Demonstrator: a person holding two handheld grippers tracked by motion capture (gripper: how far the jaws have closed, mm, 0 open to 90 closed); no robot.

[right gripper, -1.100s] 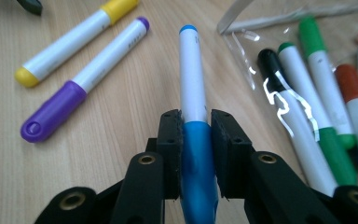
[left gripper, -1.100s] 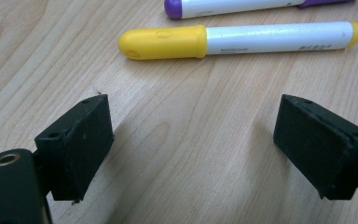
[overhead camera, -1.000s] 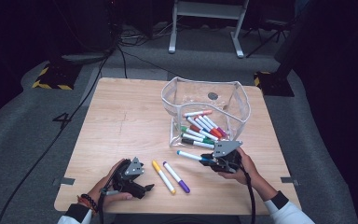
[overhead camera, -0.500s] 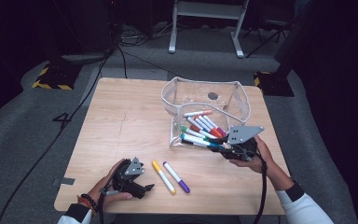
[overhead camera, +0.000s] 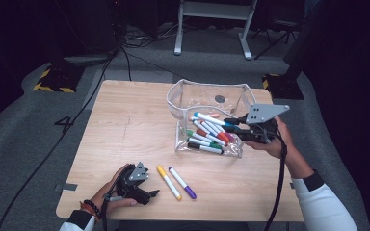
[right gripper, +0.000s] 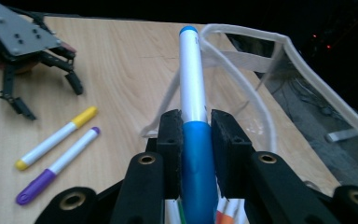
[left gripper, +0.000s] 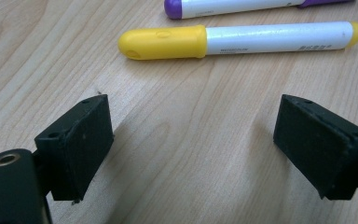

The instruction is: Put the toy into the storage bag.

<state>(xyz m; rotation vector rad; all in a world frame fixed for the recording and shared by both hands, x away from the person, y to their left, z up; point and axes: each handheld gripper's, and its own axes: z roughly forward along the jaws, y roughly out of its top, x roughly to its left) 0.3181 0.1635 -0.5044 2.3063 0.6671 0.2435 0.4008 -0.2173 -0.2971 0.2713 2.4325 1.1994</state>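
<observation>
My right gripper (overhead camera: 232,123) is shut on a blue marker (overhead camera: 210,119) and holds it above the clear pouch (overhead camera: 183,94), which has several markers inside. In the right gripper view the blue marker (right gripper: 192,102) sticks out between the pads (right gripper: 172,140) over the pouch rim (right gripper: 261,112). My left gripper (overhead camera: 151,194) rests open on the table at the front left. A yellow marker (overhead camera: 168,182) and a purple marker (overhead camera: 182,183) lie just to its right. In the left gripper view the yellow marker (left gripper: 242,39) and purple marker (left gripper: 233,6) lie beyond my open jaws.
The wooden table (overhead camera: 125,125) has bare room at its left and middle. A black cable (overhead camera: 278,183) trails from the right gripper along the forearm. Around the table is grey floor with cables and a metal stand (overhead camera: 214,21) behind.
The right gripper has carried the blue marker up from the table front and back over the pouch. The left gripper has stayed where it was.
</observation>
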